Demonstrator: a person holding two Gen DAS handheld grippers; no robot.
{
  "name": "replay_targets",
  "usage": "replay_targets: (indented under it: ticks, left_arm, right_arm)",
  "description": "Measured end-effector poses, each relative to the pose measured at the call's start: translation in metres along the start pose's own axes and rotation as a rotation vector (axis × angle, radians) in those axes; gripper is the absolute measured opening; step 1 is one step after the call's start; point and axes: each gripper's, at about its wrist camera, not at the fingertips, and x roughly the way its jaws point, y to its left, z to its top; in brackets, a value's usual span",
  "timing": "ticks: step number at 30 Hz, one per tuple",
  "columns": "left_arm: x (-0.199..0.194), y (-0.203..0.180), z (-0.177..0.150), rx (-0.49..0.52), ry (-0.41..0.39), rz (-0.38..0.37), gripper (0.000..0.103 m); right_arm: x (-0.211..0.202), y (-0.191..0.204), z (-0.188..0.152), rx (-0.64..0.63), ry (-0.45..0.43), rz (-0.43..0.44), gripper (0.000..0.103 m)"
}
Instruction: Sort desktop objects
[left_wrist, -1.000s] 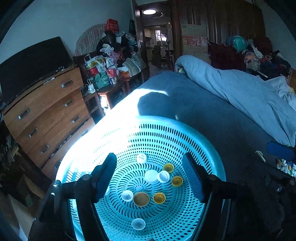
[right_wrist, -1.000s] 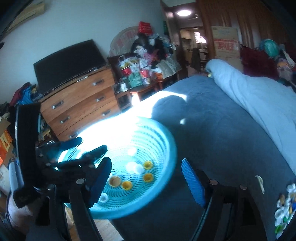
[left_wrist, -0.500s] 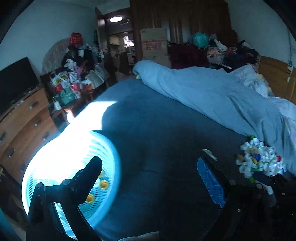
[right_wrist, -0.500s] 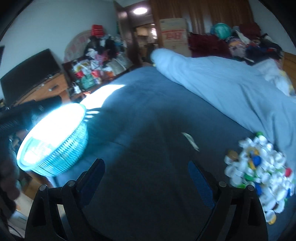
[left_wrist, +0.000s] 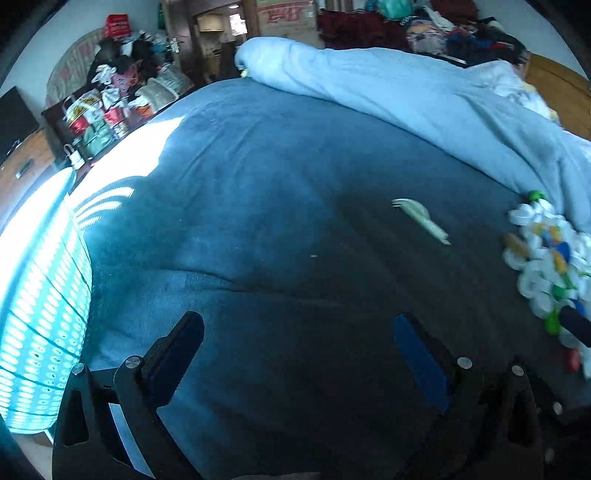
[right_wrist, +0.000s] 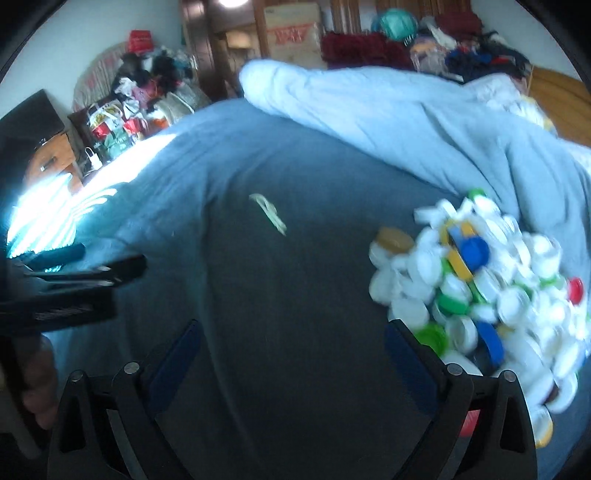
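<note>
A pile of bottle caps (right_wrist: 491, 288), mostly white with some blue, green, yellow and red, lies on the dark blue bedspread (right_wrist: 295, 295) at the right; it also shows in the left wrist view (left_wrist: 550, 258). A turquoise perforated basket (left_wrist: 40, 314) stands at the left edge of the bed, brightly sunlit. My right gripper (right_wrist: 291, 350) is open and empty, just left of the pile's near edge. My left gripper (left_wrist: 299, 350) is open and empty over bare bedspread between basket and pile; it shows at the left of the right wrist view (right_wrist: 74, 280).
A small pale scrap (left_wrist: 421, 219) lies mid-bed. A light blue duvet (left_wrist: 406, 103) is bunched along the far side. A wooden dresser (right_wrist: 51, 162) and a cluttered side table (left_wrist: 107, 114) stand left of the bed. A wooden headboard (left_wrist: 557, 92) is at far right.
Both grippers have swung right, away from the basket toward the cap pile. The basket has slid to the left edge of both views; the pile is now close to the right gripper.
</note>
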Motion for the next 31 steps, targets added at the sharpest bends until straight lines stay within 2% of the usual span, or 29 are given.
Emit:
replay_targets:
  ticks: [3, 6, 9, 20, 31]
  left_arm:
    - [0.027, 0.009, -0.004, -0.049, 0.058, -0.02, 0.101]
    - [0.037, 0.007, -0.01, -0.025, 0.061, 0.0, 0.102]
    - [0.035, 0.002, -0.014, -0.003, 0.042, 0.035, 0.102]
    - [0.03, 0.002, -0.02, -0.014, 0.025, 0.024, 0.102]
    - [0.038, 0.004, -0.011, -0.018, 0.018, 0.001, 0.102]
  right_arm:
    - [0.027, 0.003, -0.005, -0.031, 0.013, 0.001, 0.103]
    - [0.052, 0.002, -0.013, -0.019, 0.103, -0.037, 0.103]
    - [0.052, 0.01, -0.01, -0.034, 0.101, -0.092, 0.103]
    - [0.05, 0.004, -0.01, -0.021, 0.096, -0.078, 0.103]
    - [0.053, 0.006, -0.009, -0.021, 0.096, -0.076, 0.103]
